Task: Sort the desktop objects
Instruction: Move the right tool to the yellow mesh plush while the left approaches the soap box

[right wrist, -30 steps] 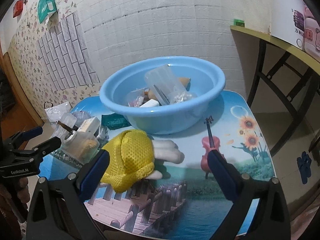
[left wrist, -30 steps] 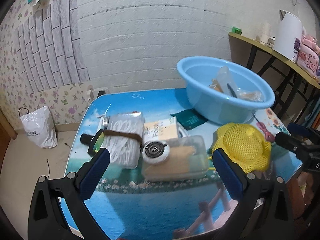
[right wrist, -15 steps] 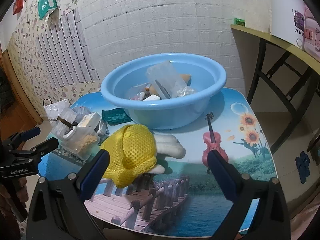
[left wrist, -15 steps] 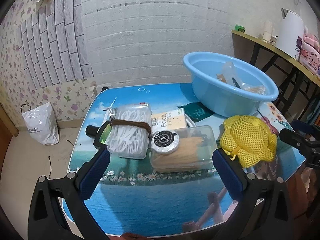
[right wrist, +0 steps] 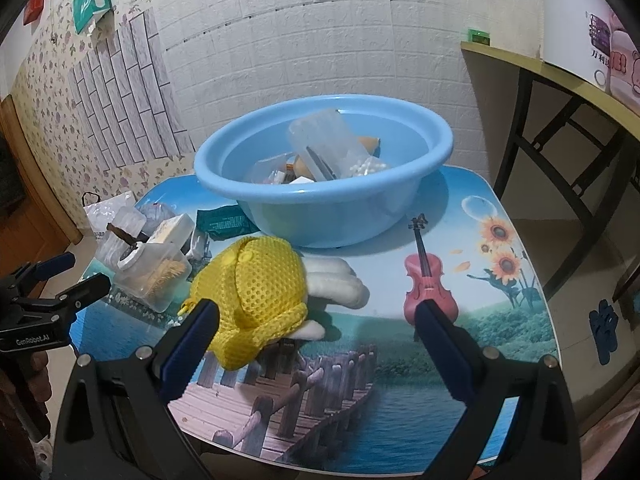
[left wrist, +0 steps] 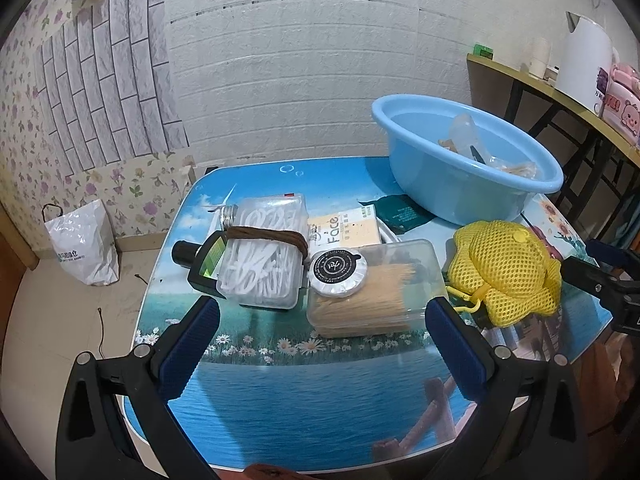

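Note:
A blue basin (left wrist: 468, 184) (right wrist: 320, 200) with several small items in it stands at the table's far side. A yellow mesh pouch (left wrist: 504, 272) (right wrist: 256, 288) lies on white gloves (right wrist: 336, 284). A clear box of toothpicks (left wrist: 376, 292) carries a round soap (left wrist: 338, 272). A clear box of floss picks (left wrist: 264, 256) has a brown band around it. A "Face" box (left wrist: 346, 230) and a dark green sachet (left wrist: 400, 212) lie behind. My left gripper (left wrist: 320, 344) is open and empty before the boxes. My right gripper (right wrist: 316, 340) is open and empty beside the pouch.
A black and green bottle (left wrist: 200, 260) lies left of the floss box. A white bag (left wrist: 84, 248) sits on the floor at left. A side table (left wrist: 560, 92) with a white kettle stands at right. The picture-printed tabletop (right wrist: 440, 340) ends close below both grippers.
Both grippers have pulled back and up a little from the table, so the objects look farther away. Nothing on the table has moved.

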Tool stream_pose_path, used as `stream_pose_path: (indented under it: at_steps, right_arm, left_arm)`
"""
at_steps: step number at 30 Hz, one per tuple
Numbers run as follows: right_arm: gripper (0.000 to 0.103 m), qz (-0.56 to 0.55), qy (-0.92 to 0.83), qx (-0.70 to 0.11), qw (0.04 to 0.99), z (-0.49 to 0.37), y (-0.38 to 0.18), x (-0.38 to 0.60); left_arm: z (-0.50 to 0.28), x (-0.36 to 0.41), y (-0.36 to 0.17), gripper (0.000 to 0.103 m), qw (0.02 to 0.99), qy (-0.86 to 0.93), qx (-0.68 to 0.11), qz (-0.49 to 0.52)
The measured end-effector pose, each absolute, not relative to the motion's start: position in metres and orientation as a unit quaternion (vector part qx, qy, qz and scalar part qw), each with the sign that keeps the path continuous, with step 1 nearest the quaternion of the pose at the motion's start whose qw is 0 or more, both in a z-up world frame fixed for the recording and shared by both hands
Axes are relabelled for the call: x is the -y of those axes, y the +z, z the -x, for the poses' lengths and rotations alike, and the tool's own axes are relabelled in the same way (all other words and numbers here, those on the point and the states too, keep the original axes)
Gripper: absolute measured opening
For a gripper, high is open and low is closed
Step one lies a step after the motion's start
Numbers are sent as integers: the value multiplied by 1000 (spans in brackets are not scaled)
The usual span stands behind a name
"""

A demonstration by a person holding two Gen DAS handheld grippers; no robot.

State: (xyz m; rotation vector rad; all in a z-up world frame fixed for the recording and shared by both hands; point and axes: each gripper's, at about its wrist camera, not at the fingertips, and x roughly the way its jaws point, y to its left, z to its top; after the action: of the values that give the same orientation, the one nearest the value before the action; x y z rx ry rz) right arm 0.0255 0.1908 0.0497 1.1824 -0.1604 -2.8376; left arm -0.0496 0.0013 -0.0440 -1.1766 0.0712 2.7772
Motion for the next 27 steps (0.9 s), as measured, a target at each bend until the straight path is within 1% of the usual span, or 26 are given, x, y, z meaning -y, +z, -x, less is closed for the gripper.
stream_pose_path:
  at_steps: [27]
  right_arm:
    - [100,-405,-911,69,39,-16,29,-195]
  left_arm:
    - [62,-6,-66,103,75,905,-18,418]
